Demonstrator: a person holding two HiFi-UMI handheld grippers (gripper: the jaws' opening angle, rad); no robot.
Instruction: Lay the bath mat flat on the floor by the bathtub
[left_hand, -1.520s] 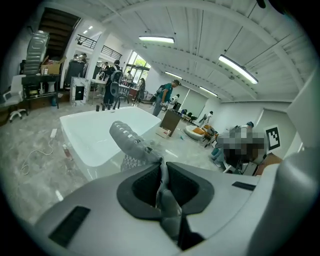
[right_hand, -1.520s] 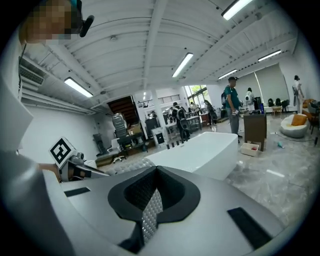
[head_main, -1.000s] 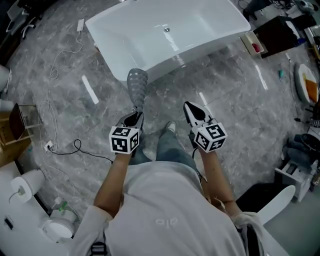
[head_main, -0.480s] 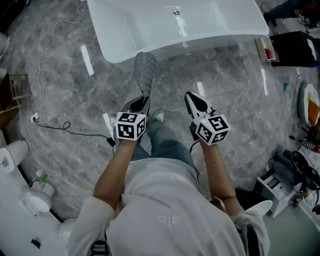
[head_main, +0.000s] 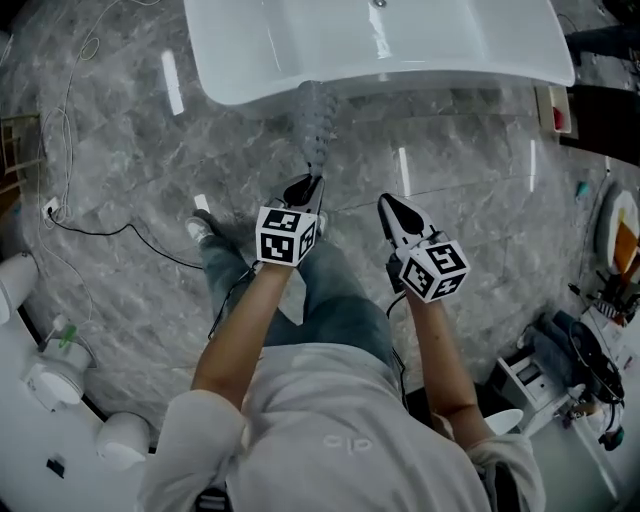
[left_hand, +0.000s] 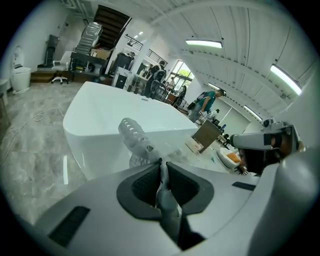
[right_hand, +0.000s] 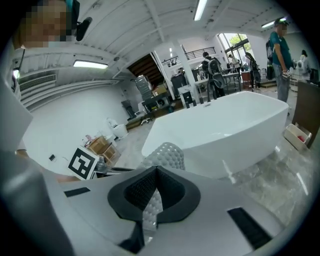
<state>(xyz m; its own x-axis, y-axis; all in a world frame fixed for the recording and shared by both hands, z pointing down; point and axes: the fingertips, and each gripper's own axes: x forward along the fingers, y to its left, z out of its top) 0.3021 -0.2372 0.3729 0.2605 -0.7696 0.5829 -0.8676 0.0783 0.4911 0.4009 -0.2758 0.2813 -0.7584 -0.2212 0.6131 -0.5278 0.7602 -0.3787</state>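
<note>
A grey dimpled bath mat (head_main: 315, 115), bunched into a narrow strip, sticks out from my left gripper (head_main: 308, 185) toward the white bathtub (head_main: 400, 50), and its far end reaches the tub's near wall. In the left gripper view the pads are pinched on the bath mat (left_hand: 134, 136), with the bathtub (left_hand: 110, 110) behind it. My right gripper (head_main: 387, 205) hovers over the grey floor beside the left one, shut, with nothing between its tips. The right gripper view shows the bath mat (right_hand: 164, 152) beyond its closed jaws and the bathtub (right_hand: 225, 125) farther off.
A black cable (head_main: 90, 225) trails over the marble floor at the left. White bathroom fixtures (head_main: 50, 380) stand at the lower left. A dark cabinet (head_main: 610, 110) and cluttered shelves (head_main: 570, 360) line the right side. The person's shoe (head_main: 205, 232) is planted left of the grippers.
The person has stepped toward the bathtub, so it fills the top of the view. The left gripper carried the mat forward until it reached the tub's wall. Both grips are unchanged.
</note>
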